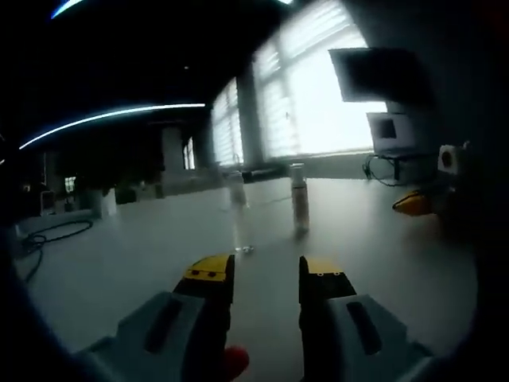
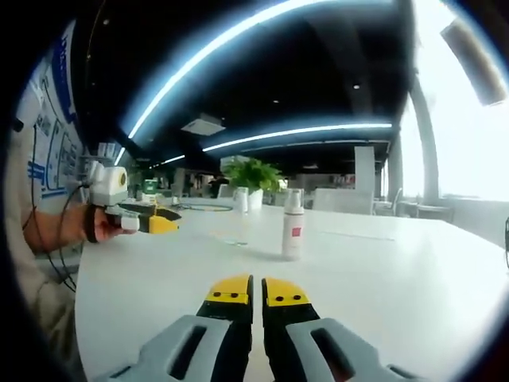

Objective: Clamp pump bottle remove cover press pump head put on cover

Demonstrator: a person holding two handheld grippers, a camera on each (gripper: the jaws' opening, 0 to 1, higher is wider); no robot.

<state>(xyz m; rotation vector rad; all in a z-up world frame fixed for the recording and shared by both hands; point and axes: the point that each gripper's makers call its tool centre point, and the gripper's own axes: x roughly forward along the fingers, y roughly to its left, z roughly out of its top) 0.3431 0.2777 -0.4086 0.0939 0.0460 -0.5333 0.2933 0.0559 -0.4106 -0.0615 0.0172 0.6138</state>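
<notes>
We see the white table point(image 2: 413, 263) with the pump bottle point(image 2: 293, 225) upright mid-table, cover seemingly on, well beyond both claws. Our left gripper point(image 1: 266, 274) gapes, empty; our right gripper point(image 2: 257, 292) is nearly closed, empty (nothing clamped, so every step remains).

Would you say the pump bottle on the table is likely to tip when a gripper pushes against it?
Probably yes: the pump bottle is tall and slim, standing upright on a narrow base. The white table looks smooth, so a low push might slide it instead. It looks like light plastic.
</notes>
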